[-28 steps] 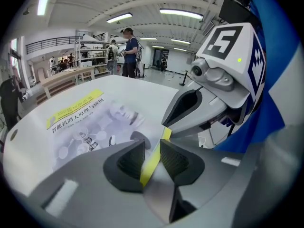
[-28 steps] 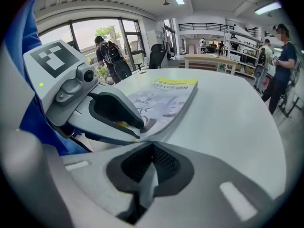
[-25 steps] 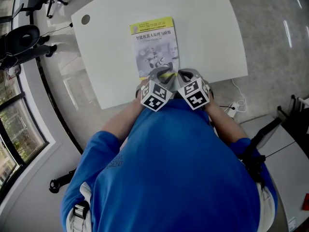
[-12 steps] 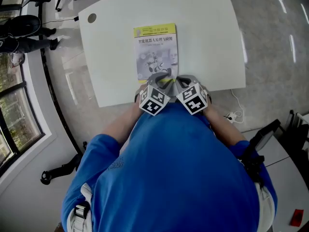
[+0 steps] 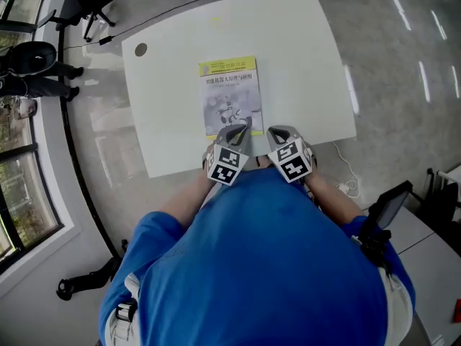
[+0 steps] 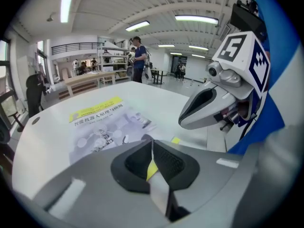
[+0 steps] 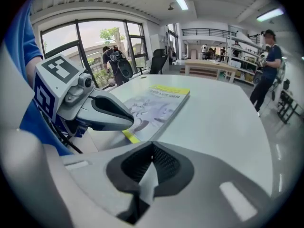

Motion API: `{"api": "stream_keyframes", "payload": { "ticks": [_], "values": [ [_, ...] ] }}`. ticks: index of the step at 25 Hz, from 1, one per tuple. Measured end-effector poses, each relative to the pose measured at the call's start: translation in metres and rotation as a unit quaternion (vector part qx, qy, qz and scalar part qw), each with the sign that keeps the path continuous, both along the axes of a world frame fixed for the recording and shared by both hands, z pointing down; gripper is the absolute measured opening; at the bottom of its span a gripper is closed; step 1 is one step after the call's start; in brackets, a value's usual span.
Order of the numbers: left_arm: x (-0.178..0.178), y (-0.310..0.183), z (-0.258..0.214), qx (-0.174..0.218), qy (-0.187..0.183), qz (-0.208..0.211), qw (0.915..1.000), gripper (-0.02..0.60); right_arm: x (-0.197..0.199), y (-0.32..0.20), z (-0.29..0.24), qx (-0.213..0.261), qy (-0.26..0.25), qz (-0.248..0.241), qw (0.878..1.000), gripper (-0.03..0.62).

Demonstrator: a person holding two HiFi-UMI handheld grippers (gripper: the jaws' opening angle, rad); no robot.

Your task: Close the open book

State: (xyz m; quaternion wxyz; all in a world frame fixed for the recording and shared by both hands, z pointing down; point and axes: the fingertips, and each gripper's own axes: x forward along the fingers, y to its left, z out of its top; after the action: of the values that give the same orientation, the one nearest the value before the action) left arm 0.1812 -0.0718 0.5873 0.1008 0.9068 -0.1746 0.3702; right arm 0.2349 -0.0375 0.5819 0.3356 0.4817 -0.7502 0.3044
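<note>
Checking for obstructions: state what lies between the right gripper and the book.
Nothing: only a narrow strip of bare white table separates the right gripper from the book, as the head view shows.

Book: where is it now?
Head view: the book lies closed, cover up, on the white table by its near edge, just ahead of the left gripper, whose jaws have just closed on nothing.

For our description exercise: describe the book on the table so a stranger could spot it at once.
Find the big white table. Near its front edge lies a closed book. Against the bare white top around it, it stands out by its grey pictured cover and the yellow band along its far edge.
</note>
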Motion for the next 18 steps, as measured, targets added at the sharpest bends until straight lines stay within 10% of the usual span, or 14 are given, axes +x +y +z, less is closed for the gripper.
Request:
{"api": "stream_keyframes", "payload": {
  "ticks": [18],
  "values": [
    [-0.144,0.059,-0.121,0.091,0.167,-0.112,0.9754,0.008,-0.071,0.08,-0.132,0.21,0.001,0.154,0.966,0.003]
  ]
}}
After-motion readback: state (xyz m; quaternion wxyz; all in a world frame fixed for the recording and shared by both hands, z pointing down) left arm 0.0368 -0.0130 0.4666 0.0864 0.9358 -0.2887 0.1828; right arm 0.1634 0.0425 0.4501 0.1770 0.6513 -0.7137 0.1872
